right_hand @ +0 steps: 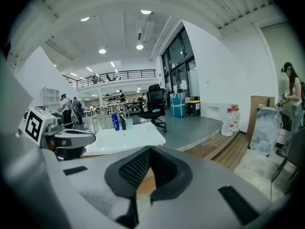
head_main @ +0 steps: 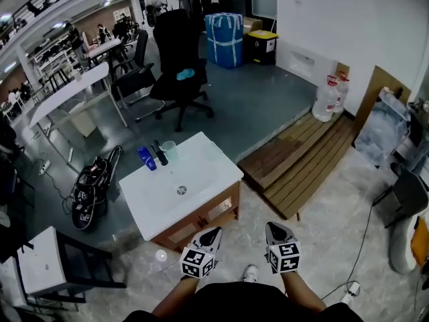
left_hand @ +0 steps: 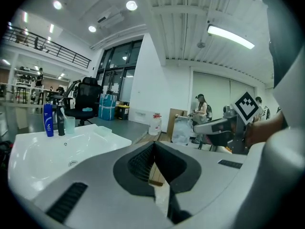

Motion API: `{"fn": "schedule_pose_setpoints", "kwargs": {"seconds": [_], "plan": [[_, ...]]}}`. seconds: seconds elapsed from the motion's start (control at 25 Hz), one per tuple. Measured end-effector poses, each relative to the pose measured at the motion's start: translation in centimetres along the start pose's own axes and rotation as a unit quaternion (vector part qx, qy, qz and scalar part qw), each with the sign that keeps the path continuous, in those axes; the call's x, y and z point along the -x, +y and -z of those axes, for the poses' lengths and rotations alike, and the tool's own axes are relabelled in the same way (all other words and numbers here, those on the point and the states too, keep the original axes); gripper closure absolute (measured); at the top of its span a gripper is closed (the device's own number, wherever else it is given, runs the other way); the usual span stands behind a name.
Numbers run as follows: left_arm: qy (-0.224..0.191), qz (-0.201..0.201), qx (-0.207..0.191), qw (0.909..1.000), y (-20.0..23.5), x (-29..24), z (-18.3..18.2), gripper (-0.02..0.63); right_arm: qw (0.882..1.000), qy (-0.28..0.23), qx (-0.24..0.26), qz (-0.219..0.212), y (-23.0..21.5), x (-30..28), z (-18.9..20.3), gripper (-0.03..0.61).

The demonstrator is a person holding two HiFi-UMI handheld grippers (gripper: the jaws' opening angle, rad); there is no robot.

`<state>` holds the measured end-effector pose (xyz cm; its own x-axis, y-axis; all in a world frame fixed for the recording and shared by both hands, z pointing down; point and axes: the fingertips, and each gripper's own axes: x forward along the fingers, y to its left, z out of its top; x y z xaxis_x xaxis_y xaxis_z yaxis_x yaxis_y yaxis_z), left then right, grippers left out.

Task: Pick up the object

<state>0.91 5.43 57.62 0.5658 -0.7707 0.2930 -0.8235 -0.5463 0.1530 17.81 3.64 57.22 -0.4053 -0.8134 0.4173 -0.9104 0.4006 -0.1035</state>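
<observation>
The left gripper and right gripper are held closed and empty, low and back, likely because nothing is reached for yet; the blue bottle is seen at 11 o'clock.

Head view looks steeply down; 2 gripper views look level, sharing washbasin

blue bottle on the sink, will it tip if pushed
Upright, tall and narrow, the blue bottle probably tips if pushed high. It looks like smooth plastic: likely stiff, maybe slippery. The dark bottle close beside it could get knocked.
</observation>
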Motion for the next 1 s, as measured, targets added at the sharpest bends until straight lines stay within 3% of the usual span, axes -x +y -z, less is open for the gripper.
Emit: {"fn": "schedule_pose_setpoints", "kwargs": {"seconds": [0.44,0.76,1.0], "plan": [[0.003,-0.038,-0.008,0.9993,-0.4,-5.7,-1.8,0.6,0.999,0.008,0.012,-0.044,-5.7,-3.5,-0.6,0.56],[0.008,-0.083,-0.001,0.9965,2.0,-6.9,-2.3,0.6,0.996,0.012,0.027,-0.079,-6.7,-6.1,-1.7,0.56],[0.014,-0.094,0.007,0.9955,2.8,-7.7,-1.7,0.6,0.994,0.021,0.037,-0.097,-6.3,-8.1,-1.8,0.56]]}}
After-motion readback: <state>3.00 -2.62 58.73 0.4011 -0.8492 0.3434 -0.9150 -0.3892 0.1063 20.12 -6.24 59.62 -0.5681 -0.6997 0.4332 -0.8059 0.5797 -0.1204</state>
